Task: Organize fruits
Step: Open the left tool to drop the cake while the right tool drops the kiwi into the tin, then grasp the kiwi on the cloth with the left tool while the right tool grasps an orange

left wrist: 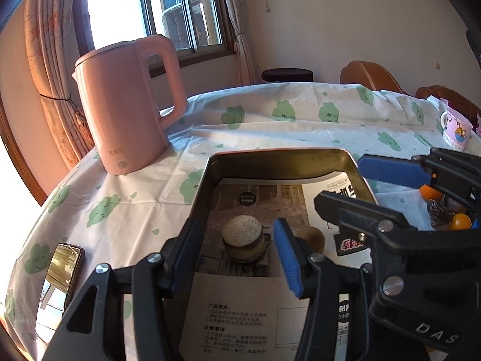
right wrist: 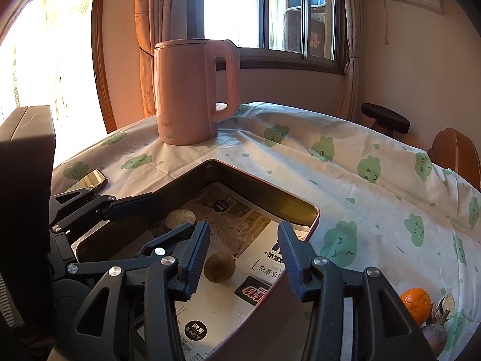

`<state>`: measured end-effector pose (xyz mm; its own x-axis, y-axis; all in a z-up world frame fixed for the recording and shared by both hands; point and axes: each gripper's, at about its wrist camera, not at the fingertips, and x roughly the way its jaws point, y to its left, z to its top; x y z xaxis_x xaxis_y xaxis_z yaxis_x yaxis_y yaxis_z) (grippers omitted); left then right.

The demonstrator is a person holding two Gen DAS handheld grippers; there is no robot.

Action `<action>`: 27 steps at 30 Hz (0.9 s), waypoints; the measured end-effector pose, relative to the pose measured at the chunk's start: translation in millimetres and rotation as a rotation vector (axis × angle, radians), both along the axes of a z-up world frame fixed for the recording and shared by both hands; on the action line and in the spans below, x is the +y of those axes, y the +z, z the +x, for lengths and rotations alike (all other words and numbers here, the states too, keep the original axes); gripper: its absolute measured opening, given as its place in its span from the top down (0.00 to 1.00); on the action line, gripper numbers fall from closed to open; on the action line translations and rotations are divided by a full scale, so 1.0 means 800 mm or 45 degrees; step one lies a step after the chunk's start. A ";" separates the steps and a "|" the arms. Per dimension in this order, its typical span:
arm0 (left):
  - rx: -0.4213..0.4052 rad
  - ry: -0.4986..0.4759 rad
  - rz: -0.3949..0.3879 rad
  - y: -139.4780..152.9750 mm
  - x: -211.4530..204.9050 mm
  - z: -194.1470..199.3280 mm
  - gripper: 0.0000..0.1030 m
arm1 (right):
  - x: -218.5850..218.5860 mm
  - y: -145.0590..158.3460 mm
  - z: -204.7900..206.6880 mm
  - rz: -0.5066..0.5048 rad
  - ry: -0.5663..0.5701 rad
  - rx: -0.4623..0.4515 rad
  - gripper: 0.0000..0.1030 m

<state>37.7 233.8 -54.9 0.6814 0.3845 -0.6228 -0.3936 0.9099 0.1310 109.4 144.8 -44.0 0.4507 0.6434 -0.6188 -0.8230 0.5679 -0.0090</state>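
Observation:
A metal tin [left wrist: 276,159] [right wrist: 297,207] lined with printed paper sits on the table. Inside lie a cut fruit with a pale flat top [left wrist: 242,230] [right wrist: 179,218] and a brown kiwi [left wrist: 312,237] [right wrist: 219,266]. My left gripper [left wrist: 231,258] is open over the tin, its jaws on either side of the cut fruit, holding nothing. My right gripper [right wrist: 243,258] is open and empty over the tin, with the kiwi just beyond its left finger. It also shows in the left wrist view [left wrist: 375,210]. Oranges [left wrist: 430,194] [right wrist: 416,300] and dark fruits [left wrist: 440,213] [right wrist: 434,334] lie on the cloth to the right of the tin.
A pink kettle [left wrist: 129,105] [right wrist: 192,90] stands beyond the tin. A phone [left wrist: 63,263] [right wrist: 95,178] lies at the left. A pink cup [left wrist: 455,131] stands far right. A dark box [right wrist: 24,180] is at the left edge. Chairs [right wrist: 457,153] line the far side.

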 end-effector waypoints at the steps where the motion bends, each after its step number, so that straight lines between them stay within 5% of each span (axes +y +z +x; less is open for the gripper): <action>1: -0.007 -0.002 -0.002 0.001 -0.001 -0.002 0.38 | -0.001 0.002 -0.001 0.004 -0.001 -0.003 0.46; 8: -0.096 -0.047 -0.052 0.015 -0.019 -0.027 0.33 | -0.034 0.021 -0.020 0.041 -0.006 -0.060 0.41; 15: -0.234 -0.135 -0.114 0.019 -0.066 -0.075 0.31 | -0.135 0.032 -0.039 0.093 -0.133 -0.144 0.34; 20: -0.244 -0.220 -0.134 0.011 -0.112 -0.093 0.31 | -0.204 0.025 -0.052 0.109 -0.256 -0.189 0.33; 27: -0.190 -0.398 -0.092 -0.001 -0.178 -0.100 0.32 | -0.242 0.001 -0.056 0.085 -0.311 -0.106 0.33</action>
